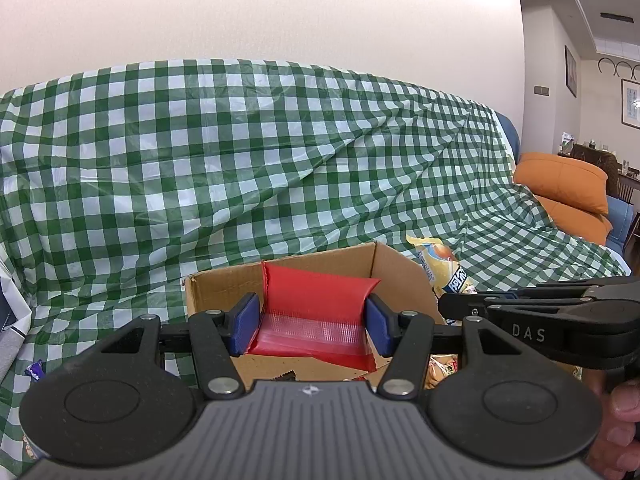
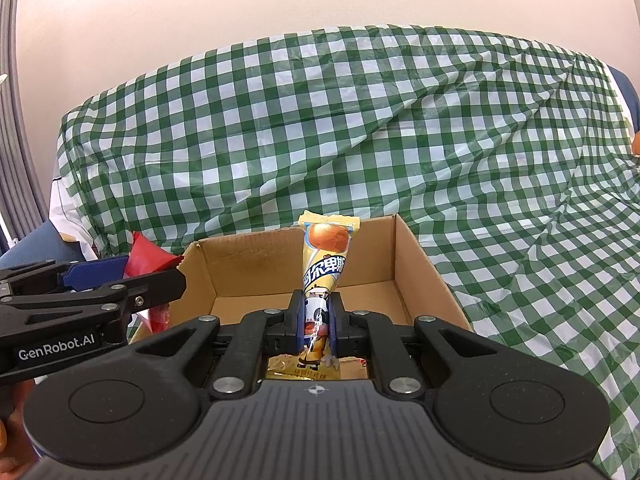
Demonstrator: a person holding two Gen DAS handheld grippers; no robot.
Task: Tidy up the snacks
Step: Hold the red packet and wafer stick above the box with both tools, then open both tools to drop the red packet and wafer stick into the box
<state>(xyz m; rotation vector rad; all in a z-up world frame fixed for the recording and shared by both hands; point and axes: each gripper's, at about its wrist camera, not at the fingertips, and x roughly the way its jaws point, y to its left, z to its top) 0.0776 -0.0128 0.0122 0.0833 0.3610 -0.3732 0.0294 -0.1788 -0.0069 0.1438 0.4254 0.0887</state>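
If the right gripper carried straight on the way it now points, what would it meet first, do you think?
Probably the far wall of the cardboard box: the right gripper, shut on the yellow snack packet, points over the box floor toward it, though depth is uncertain.

Even, bright indoor light with soft, faint shadows; mild sheen on the checked cloth [image 1: 240, 152] and red packet [image 1: 316, 320]; strong fisheye bending with dark corner vignetting; focus sharp throughout, without motion blur.
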